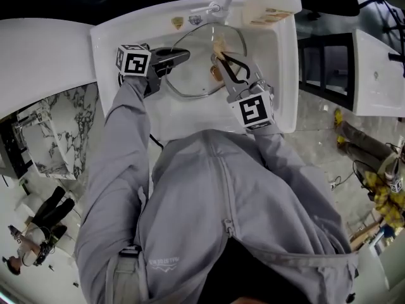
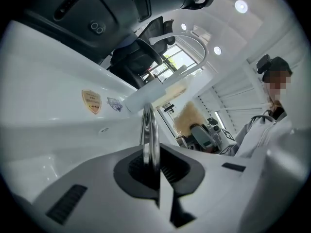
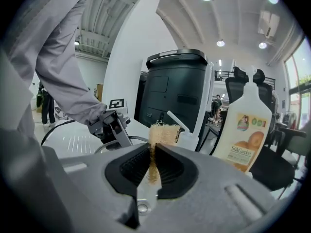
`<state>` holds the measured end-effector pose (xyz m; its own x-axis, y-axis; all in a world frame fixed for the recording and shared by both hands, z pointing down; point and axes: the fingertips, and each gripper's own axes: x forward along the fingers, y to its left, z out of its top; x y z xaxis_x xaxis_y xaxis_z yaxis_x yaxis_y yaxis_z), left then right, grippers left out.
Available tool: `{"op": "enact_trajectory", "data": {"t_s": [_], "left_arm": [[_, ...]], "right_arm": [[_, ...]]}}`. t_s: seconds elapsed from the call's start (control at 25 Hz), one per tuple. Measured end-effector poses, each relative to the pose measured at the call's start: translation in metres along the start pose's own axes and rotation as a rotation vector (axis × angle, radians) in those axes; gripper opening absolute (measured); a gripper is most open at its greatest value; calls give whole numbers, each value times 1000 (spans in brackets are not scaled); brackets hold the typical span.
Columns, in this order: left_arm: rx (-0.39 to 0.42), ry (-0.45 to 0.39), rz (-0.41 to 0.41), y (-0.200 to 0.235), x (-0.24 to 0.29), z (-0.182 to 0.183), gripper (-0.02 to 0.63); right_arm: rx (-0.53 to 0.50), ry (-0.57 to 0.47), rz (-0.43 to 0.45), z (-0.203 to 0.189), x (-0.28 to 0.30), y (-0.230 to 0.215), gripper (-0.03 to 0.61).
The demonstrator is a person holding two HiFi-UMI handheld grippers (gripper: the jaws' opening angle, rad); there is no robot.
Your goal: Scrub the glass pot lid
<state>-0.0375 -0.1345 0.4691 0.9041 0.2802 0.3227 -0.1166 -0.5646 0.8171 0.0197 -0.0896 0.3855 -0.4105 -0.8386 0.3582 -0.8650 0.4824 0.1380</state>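
Observation:
The glass pot lid (image 1: 190,75) stands tilted over the white sink (image 1: 120,33). My left gripper (image 1: 184,56) is shut on the lid's metal rim (image 2: 149,130) at its left side; the rim arcs up across the left gripper view. My right gripper (image 1: 221,57) is at the lid's right side, shut on a tan fibrous scrubber (image 3: 162,132). The scrubber (image 1: 219,43) lies against the glass, and it shows through the lid as a tan scrubber (image 2: 187,117). From the right gripper view the left gripper (image 3: 111,125) is seen clamped on the rim.
A dish-soap bottle (image 1: 272,5) stands at the sink's back right corner, and this bottle (image 3: 245,125) is close on the right. A faucet (image 1: 218,4) rises behind the lid. A dark bin (image 3: 177,89) stands beyond the counter. A person stands at the far right (image 2: 274,96).

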Motion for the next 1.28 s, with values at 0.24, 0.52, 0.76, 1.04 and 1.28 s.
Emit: {"op": "enact_trajectory", "data": {"t_s": [0.24, 0.52, 0.76, 1.04, 1.28], "left_arm": [[7, 8, -58, 14, 8, -3, 20], [133, -23, -14, 24, 9, 0, 68], [233, -31, 158, 40, -11, -5, 152], [292, 68, 259, 44, -28, -12, 153], [307, 126, 342, 46, -56, -19, 72]], "right_arm": [[-170, 118, 37, -8, 36, 8, 29], [-455, 296, 74, -35, 82, 25, 29], [-606, 383, 71, -48, 101, 33, 29], [-710, 425, 60, -51, 119, 39, 29], [-814, 430, 68, -52, 126, 55, 29]]}}
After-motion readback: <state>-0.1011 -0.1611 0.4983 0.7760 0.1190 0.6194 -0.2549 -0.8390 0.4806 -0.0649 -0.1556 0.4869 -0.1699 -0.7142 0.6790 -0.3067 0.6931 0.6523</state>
